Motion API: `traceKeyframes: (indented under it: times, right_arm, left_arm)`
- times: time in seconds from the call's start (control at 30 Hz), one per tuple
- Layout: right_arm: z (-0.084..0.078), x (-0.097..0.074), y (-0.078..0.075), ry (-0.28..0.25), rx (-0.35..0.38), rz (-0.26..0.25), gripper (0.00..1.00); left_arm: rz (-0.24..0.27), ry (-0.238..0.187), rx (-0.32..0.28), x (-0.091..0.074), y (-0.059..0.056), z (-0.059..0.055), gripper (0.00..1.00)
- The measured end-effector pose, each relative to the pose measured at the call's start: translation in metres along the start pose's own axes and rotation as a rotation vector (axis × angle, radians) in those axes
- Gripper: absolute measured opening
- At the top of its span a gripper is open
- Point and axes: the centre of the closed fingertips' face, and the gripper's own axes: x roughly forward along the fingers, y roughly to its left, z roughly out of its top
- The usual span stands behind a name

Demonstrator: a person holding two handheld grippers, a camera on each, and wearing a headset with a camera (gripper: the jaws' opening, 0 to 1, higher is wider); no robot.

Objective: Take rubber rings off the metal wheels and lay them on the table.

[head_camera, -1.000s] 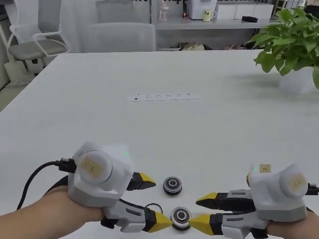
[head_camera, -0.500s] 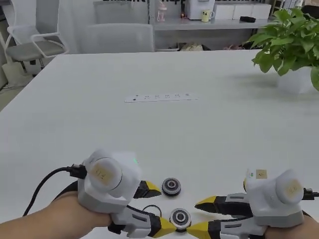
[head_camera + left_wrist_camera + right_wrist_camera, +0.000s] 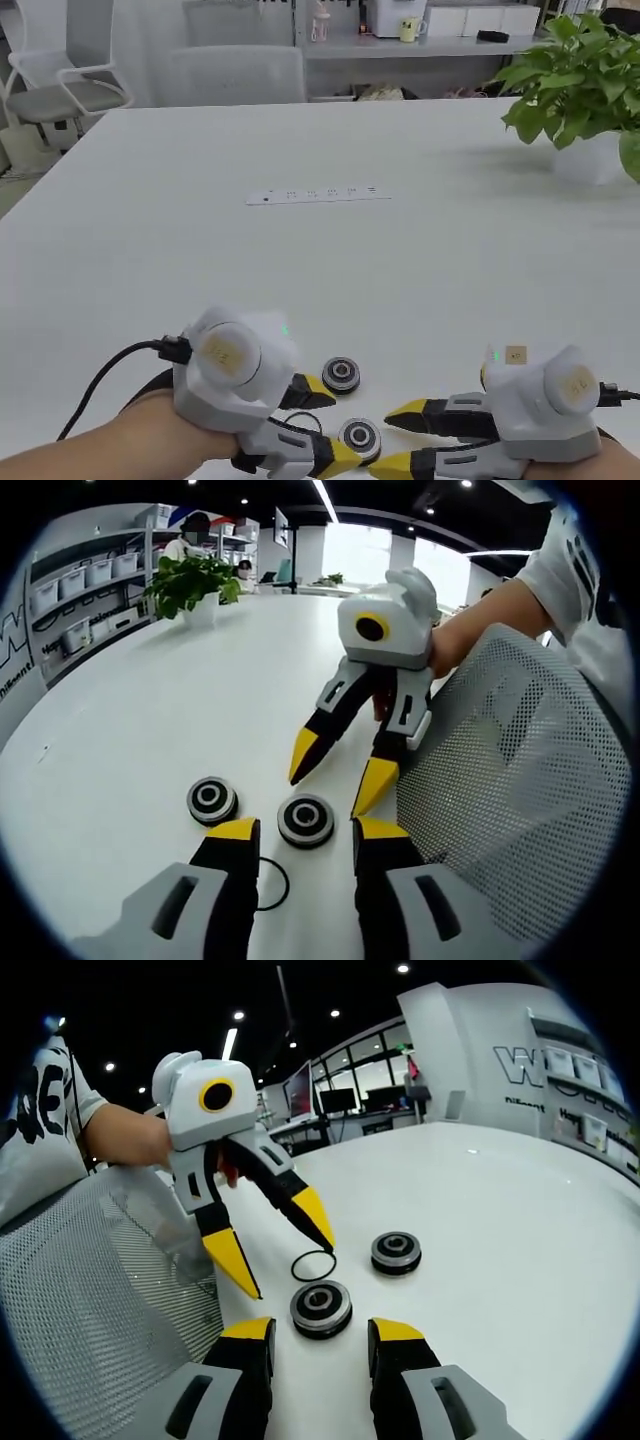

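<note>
Left gripper (image 3: 306, 832) and right gripper (image 3: 322, 1332) are both wide open, holding nothing. The near metal wheel (image 3: 359, 435) sits right between their facing tips, with a loose rubber ring (image 3: 313, 1266) just beside it.

Two little dark-rimmed metal wheels lying flat, a far wheel (image 3: 343, 373) and a near wheel (image 3: 359, 436). Thin black rubber ring (image 3: 312, 1280) lies loose just left of the near one.

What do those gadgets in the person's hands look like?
The left hand-held gripper and right hand-held gripper each have a rounded white-and-grey body, a small green light and two black jaws with yellow tips. A black cable trails from the left one. The person wears a white short sleeve with black print.
</note>
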Motion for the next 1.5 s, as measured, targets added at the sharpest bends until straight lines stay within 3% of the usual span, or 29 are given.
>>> traceKeyframes:
  times: [0.73, 1.07, 1.1, 1.13, 1.37, 1.5]
  right_arm:
    - [-0.004, 0.001, 0.001, 0.005, 0.007, 0.002, 0.35]
    - [-0.003, 0.001, 0.002, -0.001, 0.009, 0.003, 0.34]
    - [-0.002, 0.001, 0.002, -0.002, 0.009, 0.003, 0.34]
    - [-0.002, 0.001, 0.002, -0.001, 0.009, 0.004, 0.34]
    - [-0.003, 0.002, 0.002, 0.003, 0.007, 0.004, 0.34]
    - [-0.002, 0.003, 0.003, 0.004, 0.007, 0.006, 0.34]
  left_arm:
    - [-0.029, 0.022, -0.016, 0.018, -0.006, -0.004, 0.22]
    - [-0.012, 0.021, 0.017, 0.021, -0.006, -0.003, 0.15]
    - [-0.021, 0.036, -0.005, 0.02, -0.008, -0.006, 0.15]
    - [-0.013, 0.015, 0.01, 0.021, -0.005, -0.002, 0.15]
    - [0.003, 0.029, 0.058, 0.022, -0.002, -0.003, 0.12]
    - [0.012, 0.028, 0.056, 0.022, 0.0, -0.003, 0.11]
